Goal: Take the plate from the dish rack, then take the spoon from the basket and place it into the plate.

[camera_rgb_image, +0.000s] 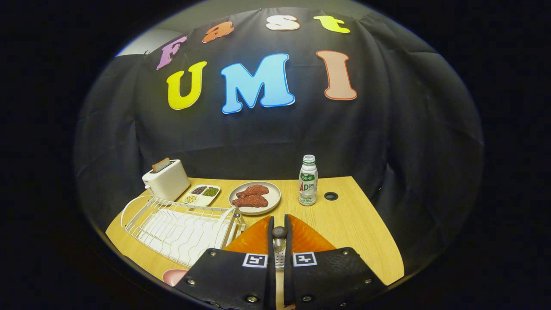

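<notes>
My gripper is shut on the spoon. Its dark rounded handle end and a bit of metal shaft stick up between the two fingers. Under the gap between the fingers I see a patch of metal mesh, the basket. The pink plate lies on the table to the left of the fingers, only its edge visible. It sits in front of the white wire dish rack, which holds nothing.
Beyond the rack stand a white toaster with bread in it and a divided dish of beans. A beige plate with meat and a small bottle are ahead of the fingers. The wooden table has a cable hole.
</notes>
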Demonstrator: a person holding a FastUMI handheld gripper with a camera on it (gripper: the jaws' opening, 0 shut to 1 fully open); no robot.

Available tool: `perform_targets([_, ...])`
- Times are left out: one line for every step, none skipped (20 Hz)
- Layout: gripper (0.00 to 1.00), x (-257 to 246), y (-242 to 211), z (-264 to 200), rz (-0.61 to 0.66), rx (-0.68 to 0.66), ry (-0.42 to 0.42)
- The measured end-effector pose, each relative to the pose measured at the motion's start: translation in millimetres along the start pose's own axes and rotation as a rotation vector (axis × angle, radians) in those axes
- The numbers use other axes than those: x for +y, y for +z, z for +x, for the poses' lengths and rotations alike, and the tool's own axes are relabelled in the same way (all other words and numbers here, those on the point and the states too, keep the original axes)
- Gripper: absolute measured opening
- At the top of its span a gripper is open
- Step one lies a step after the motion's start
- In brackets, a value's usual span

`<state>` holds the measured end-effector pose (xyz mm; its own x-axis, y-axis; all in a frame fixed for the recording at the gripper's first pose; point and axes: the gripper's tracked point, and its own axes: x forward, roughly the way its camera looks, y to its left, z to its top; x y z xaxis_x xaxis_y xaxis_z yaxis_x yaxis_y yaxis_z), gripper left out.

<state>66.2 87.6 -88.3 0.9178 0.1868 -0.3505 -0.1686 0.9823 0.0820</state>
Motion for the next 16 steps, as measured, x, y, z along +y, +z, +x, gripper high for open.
perform_targets([0.07,2.2,5.7,-7.3,-0.004,-0.011,0.000])
perform_targets([0.07,4.3,10.4,-15.0,-0.007,-0.022,-0.003])
perform_targets([0.07,5.3,15.7,-23.7,-0.012,-0.034,-0.009])
perform_targets([0.07,6.8,19.0,-31.9,-0.018,-0.042,-0.013])
perform_targets([0.07,9.2,22.9,-41.2,-0.021,-0.047,-0.011])
perform_targets([0.07,10.9,25.6,-50.3,-0.016,-0.050,-0.008])
perform_targets([0.07,12.2,28.5,-59.6,-0.005,-0.052,-0.007])
perform_targets([0.07,12.7,31.7,-67.9,0.008,-0.058,-0.008])
perform_targets([0.07,12.5,35.5,-75.2,0.018,-0.066,-0.014])
perform_targets([0.07,11.1,37.7,-82.2,0.021,-0.071,-0.025])
perform_targets([0.07,10.8,40.2,-90.0,0.016,-0.074,-0.030])
perform_targets([0.07,11.0,41.4,-96.6,0.009,-0.078,-0.034])
perform_targets([0.07,11.2,40.8,-102.1,0.003,-0.077,-0.038])
perform_targets([0.07,13.9,36.2,-106.4,-0.008,-0.067,-0.034])
perform_targets([0.07,17.9,31.4,-110.9,-0.014,-0.055,-0.029])
perform_targets([0.07,22.2,26.2,-114.8,-0.017,-0.045,-0.023])
